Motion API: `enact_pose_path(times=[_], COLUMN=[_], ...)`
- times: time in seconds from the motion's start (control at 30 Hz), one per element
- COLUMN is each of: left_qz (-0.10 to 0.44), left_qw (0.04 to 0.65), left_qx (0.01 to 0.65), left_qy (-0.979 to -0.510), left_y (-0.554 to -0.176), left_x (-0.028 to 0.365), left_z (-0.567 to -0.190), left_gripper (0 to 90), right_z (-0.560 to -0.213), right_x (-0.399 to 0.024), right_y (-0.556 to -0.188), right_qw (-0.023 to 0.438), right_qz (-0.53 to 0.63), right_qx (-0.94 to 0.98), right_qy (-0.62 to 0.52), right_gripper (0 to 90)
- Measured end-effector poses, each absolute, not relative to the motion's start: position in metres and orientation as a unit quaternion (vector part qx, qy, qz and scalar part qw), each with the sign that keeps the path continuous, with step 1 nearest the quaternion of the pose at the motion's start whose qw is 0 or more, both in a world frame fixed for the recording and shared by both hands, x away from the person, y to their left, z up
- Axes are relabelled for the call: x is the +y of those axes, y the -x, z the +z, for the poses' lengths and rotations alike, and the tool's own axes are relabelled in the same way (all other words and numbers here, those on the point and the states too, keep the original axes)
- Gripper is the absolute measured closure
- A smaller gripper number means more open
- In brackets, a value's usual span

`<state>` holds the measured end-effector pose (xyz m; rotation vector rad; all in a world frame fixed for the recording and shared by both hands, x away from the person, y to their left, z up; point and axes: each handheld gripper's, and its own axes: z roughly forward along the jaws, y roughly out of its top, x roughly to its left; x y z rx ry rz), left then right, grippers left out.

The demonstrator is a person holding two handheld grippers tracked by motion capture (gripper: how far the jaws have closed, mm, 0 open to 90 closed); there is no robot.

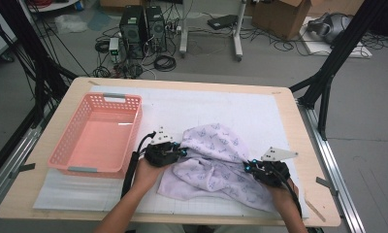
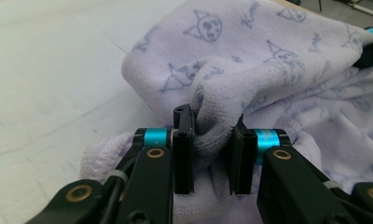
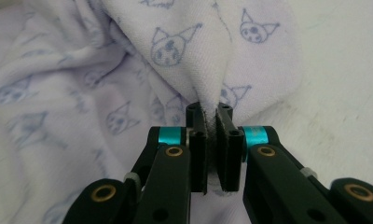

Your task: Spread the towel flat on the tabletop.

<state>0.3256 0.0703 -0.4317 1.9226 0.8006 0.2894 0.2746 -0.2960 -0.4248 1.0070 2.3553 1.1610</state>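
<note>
Far left of the bench [image 1: 299,194] sits a pink basket [image 1: 97,133], long side running front to back, its near rim pretty close to the bench's front edge and its far rim well short of the back edge. There's a narrow strip of bare white mat [image 1: 260,111] between the basket's right wall and the left gripper [image 1: 182,151], so not much sideways room there.

The left gripper has its jaws clamped on a bunched fold at the left edge of the lilac towel [image 1: 214,162]. In the left gripper view the fold is squeezed between the pads, thick enough that the jaws stay a bit apart, and the towel [image 2: 250,60] humps up behind them.

The towel itself lies crumpled in the middle-front of the mat, cat-face print up, its near edge sagging toward the front of the bench. Behind it the mat is wide open all the way to the back edge, loads of room.

The right gripper [image 1: 250,167] pinches the towel's right edge, jaws nearly together on a thin bit of cloth [image 3: 198,51]. To its right there's bare mat, then a strip of wood before the bench's right edge
</note>
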Motion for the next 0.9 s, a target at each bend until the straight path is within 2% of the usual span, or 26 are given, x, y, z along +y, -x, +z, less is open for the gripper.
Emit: enact_pose_path(times=[0.07,0.13,0.2,0.23,0.3,0.37,0.5,0.73,0.9], left_qz=[0.113,0.099,0.087,0.086,0.088,0.090,0.100,0.109,0.097], left_qw=[0.497,0.494,0.491,0.494,0.501,0.508,0.519,0.513,0.500], left_qx=[0.331,0.336,0.342,0.345,0.351,0.355,0.363,0.384,0.402], left_qy=[-0.794,-0.796,-0.796,-0.793,-0.786,-0.780,-0.768,-0.760,-0.761], left_y=[-0.322,-0.320,-0.320,-0.320,-0.321,-0.324,-0.332,-0.355,-0.373], left_x=[0.070,0.071,0.072,0.074,0.077,0.081,0.088,0.090,0.087], left_z=[-0.435,-0.439,-0.440,-0.438,-0.434,-0.427,-0.416,-0.416,-0.426], left_gripper=[74.0,69.4,58.4,53.3,45.8,42.4,41.6,42.8,42.5], right_z=[-0.426,-0.429,-0.431,-0.431,-0.426,-0.419,-0.403,-0.385,-0.393], right_x=[-0.296,-0.295,-0.295,-0.295,-0.296,-0.298,-0.302,-0.300,-0.287], right_y=[-0.267,-0.260,-0.256,-0.255,-0.258,-0.262,-0.276,-0.326,-0.359], right_qw=[0.158,0.152,0.147,0.145,0.144,0.146,0.166,0.191,0.208], right_qz=[0.407,0.396,0.394,0.396,0.407,0.426,0.455,0.457,0.421], right_qx=[0.829,0.839,0.842,0.842,0.836,0.822,0.797,0.777,0.784], right_qy=[-0.349,-0.340,-0.338,-0.337,-0.339,-0.348,-0.360,-0.388,-0.406], right_gripper=[84.9,84.8,84.3,82.5,73.1,69.2,66.1,63.5,50.1])
